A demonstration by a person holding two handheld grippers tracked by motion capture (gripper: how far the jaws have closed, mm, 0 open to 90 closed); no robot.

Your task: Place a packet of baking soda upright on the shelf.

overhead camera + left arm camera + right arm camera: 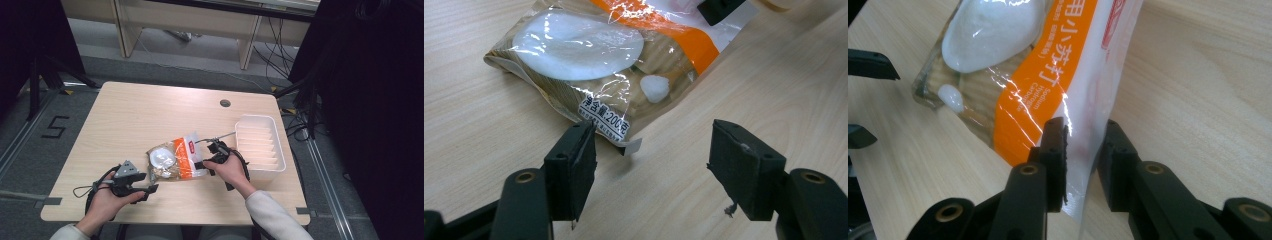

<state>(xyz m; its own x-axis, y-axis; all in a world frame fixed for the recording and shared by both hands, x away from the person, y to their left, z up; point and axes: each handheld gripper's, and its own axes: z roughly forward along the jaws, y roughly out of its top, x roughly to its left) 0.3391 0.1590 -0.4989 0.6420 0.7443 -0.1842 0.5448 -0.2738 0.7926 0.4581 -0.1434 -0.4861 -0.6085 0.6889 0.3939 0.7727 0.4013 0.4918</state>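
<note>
Wooden table (130, 120), bag (176, 158) pinched by right tongs (1083, 150)

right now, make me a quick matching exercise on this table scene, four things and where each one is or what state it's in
Things:
1. left gripper
2. right gripper
3. plastic bag
4. white bin

States:
a. shut on the bag's edge
b. at the table's right edge
c. open, just short of the bag
d. mid-table, orange band, white lumps inside

Pairs: 1-c, 2-a, 3-d, 4-b
</note>
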